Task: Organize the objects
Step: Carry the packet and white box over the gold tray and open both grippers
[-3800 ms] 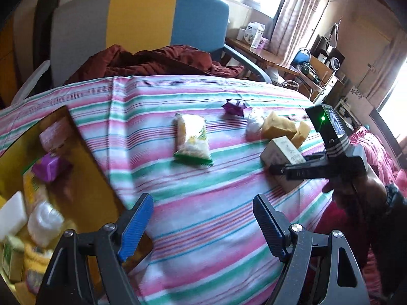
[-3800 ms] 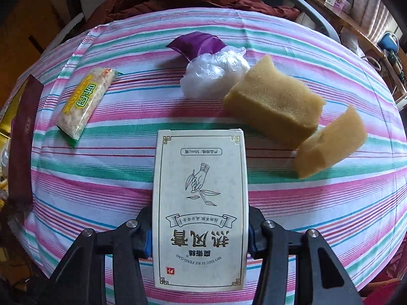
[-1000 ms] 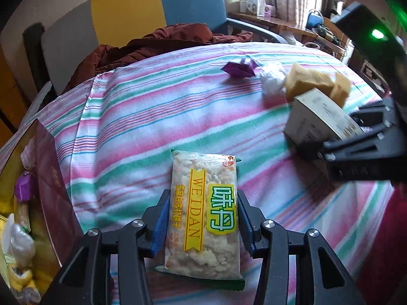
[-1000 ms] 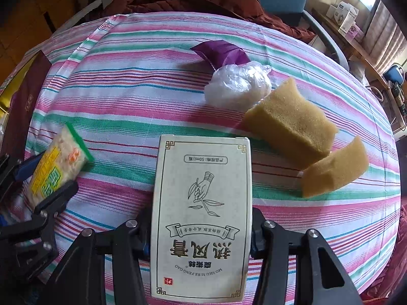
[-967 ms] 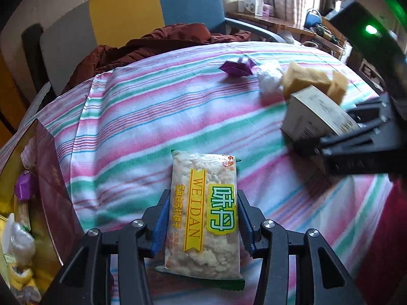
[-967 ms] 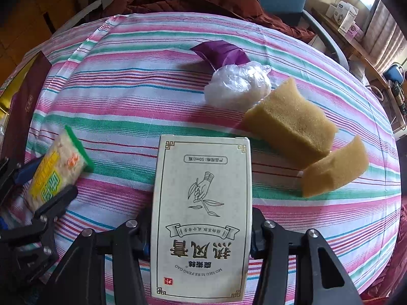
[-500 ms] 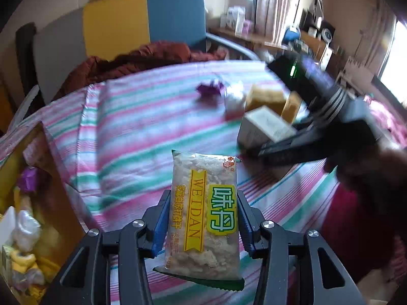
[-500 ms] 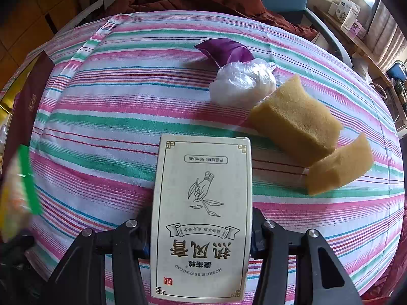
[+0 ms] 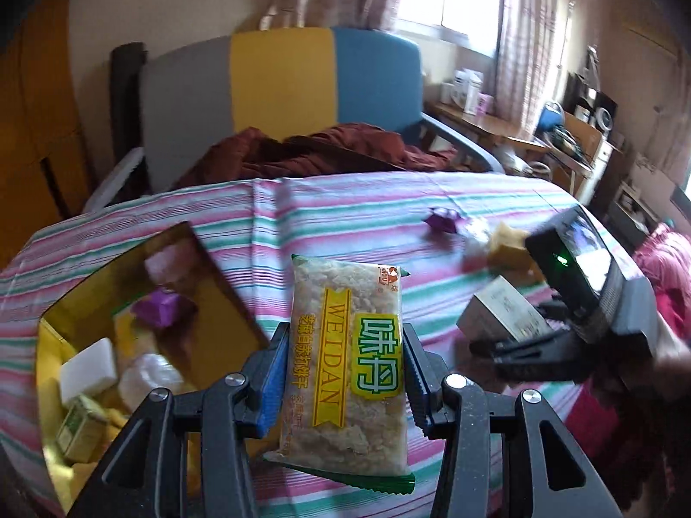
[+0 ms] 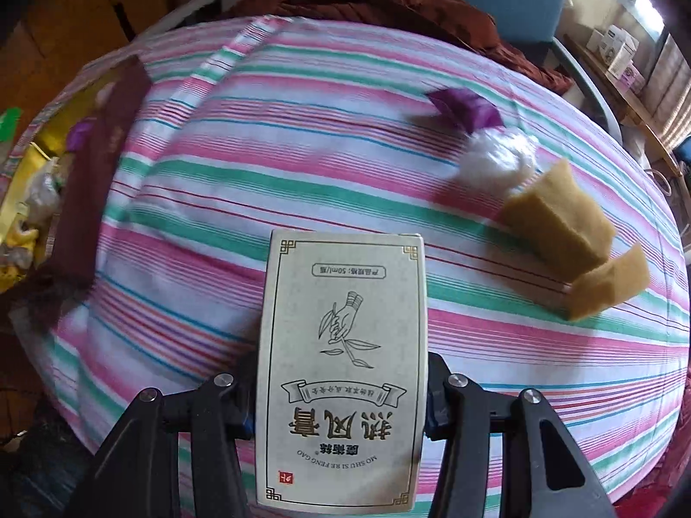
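My left gripper [image 9: 343,371] is shut on a yellow and green snack packet [image 9: 345,345] and holds it above the striped tablecloth [image 9: 345,216], beside the gold box [image 9: 207,267] at the left. My right gripper [image 10: 341,393] is shut on a cream carton with a hand drawing [image 10: 341,345], held above the cloth; the carton also shows in the left wrist view [image 9: 505,315]. On the cloth lie a purple wrapper [image 10: 466,110], a white plastic bundle [image 10: 496,159] and two tan sponges [image 10: 557,224].
The gold box [image 10: 47,142] holds several small items: a purple packet [image 9: 160,308], a white block [image 9: 88,371], a small green carton [image 9: 77,427]. A chair with a brown garment [image 9: 311,151] stands behind the table. A desk with clutter [image 9: 496,129] is at the back right.
My left gripper closed on the snack packet, lifted it off the cloth and swung left toward the gold box. My right gripper kept hold of the carton and moved left.
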`<state>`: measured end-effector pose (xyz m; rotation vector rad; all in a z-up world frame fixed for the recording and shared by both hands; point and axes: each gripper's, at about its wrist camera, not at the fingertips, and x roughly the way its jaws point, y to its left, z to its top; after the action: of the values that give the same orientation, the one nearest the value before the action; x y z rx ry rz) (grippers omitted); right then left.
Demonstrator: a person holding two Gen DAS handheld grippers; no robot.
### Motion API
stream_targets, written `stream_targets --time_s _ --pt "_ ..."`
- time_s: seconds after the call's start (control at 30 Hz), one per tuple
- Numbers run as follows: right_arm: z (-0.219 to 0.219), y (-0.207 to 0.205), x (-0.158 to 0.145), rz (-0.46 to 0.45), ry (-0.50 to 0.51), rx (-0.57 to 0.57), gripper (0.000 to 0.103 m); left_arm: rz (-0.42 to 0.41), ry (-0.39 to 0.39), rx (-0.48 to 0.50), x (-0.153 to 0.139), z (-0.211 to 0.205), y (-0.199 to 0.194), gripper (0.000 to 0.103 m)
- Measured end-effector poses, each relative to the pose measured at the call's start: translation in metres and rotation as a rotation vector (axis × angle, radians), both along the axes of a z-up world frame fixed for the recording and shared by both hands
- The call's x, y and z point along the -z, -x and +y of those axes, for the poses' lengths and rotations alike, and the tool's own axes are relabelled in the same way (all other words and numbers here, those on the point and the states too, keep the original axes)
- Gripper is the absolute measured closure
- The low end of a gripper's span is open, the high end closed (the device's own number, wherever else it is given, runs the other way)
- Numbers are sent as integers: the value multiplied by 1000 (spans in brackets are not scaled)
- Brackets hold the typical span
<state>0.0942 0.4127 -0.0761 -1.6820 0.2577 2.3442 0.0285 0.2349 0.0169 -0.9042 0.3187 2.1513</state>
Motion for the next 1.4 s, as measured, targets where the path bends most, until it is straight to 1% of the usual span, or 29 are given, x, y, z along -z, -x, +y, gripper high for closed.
stream_targets --time_s 0.03,0.07,0.13,0.2,0.23,0.33,0.5,0.73,0.9,1.27,1.4 --pt "-4 0 -2 22 11 -2 51 6 1 -20 -1 -6 2 55" --pt "26 16 4 36 18 -5 51 11 0 -35 -1 -10 5 55" --pt "9 14 -4 73 34 -12 51 26 2 -68 -3 -19 10 54" --pt "-12 20 -14 108 48 -28 51 37 6 -98 -3 -28 16 54" --pt "-29 21 -22 118 50 -34 51 36 5 -112 -4 -32 19 54" --pt "-42 31 -30 161 61 -62 51 44 5 -154 -5 -48 26 54" --pt "-76 37 -50 208 79 -113 51 56 15 -213 -1 -69 34 54" --pt "-107 52 -63 250 130 -174 51 104 38 -283 0 -95 38 54" --pt "-127 62 -70 263 145 -226 51 103 43 -319 2 -109 43 54" --pt "-158 82 -76 267 155 -303 51 58 49 -378 14 -137 53 54" --pt "-164 87 -77 264 147 -318 51 7 28 -400 21 -152 60 54"
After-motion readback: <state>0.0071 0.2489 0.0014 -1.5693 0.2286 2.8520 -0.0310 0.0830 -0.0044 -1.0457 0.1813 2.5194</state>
